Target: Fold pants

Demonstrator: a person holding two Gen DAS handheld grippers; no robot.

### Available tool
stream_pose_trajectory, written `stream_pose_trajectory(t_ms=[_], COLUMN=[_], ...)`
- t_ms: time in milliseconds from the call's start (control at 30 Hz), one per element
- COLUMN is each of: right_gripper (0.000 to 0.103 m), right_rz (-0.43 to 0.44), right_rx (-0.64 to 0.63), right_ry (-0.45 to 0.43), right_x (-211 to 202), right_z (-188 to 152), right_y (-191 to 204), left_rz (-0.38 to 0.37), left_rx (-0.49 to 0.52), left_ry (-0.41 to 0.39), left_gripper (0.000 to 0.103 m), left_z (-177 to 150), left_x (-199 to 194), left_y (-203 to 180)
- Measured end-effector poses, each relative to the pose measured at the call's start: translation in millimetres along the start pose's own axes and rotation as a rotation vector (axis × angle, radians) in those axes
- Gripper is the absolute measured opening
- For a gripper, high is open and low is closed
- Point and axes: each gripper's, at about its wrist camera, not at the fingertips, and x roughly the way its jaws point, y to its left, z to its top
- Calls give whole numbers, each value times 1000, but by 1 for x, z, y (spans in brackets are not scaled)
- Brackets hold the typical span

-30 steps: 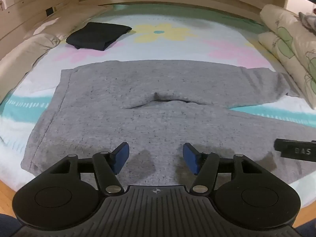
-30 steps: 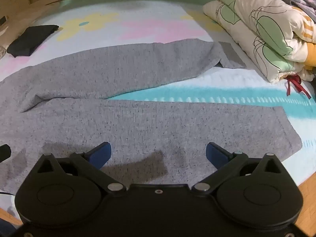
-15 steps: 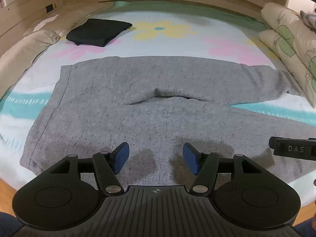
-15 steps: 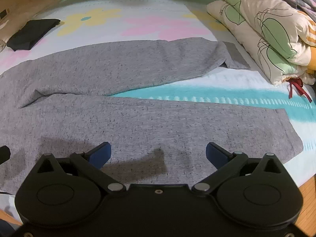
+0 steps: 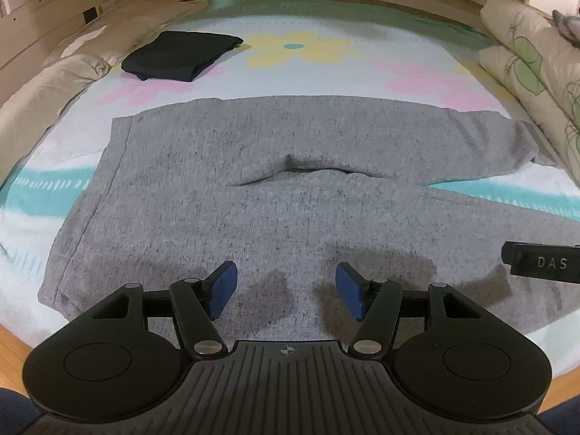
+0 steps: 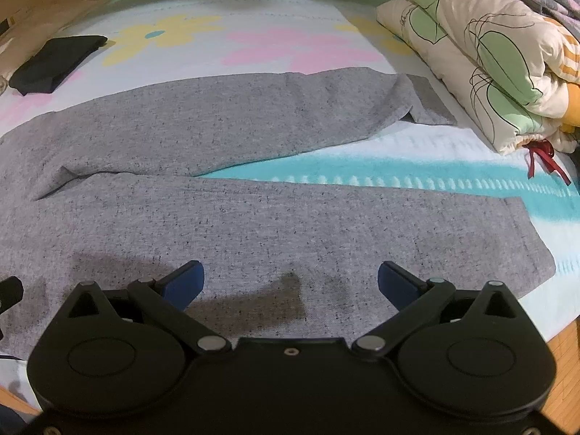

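Observation:
Grey pants (image 5: 224, 188) lie spread flat on the bed, waistband to the left, both legs running right. The right wrist view shows the near leg (image 6: 290, 224) and the far leg (image 6: 224, 123), whose cuff is folded over at the right. My left gripper (image 5: 286, 291) is open and empty, just above the near edge of the pants below the crotch. My right gripper (image 6: 290, 282) is open wide and empty, above the near leg's front edge. Part of the right gripper (image 5: 540, 262) shows at the right of the left wrist view.
A folded black garment (image 5: 181, 56) lies far left on the flowered sheet (image 5: 301, 49). Stacked floral quilts (image 6: 482, 43) with a red tie stand on the right. A beige pillow (image 5: 40, 94) lies along the left. The bed's wooden edge (image 6: 565, 355) runs near me.
Both grippers have pulled back slightly toward me and risen a little; the pants sit lower and farther in both views. The jaws stay open. The pants have not moved.

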Motion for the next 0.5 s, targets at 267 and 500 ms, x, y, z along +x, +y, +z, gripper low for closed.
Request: stream_pose_trajectory(t_ms=[267, 500], right_gripper=[102, 102], right_rz=[-6, -3], right_rx=[3, 10], right_ry=[-1, -2], right_x=[-1, -1], right_z=[1, 1], right_y=[1, -1], left_rz=[6, 13], left_rx=[21, 33], left_ry=[5, 10], left_gripper=[59, 59], left_z=[-3, -3], left_x=[1, 2], left_y=[-2, -4])
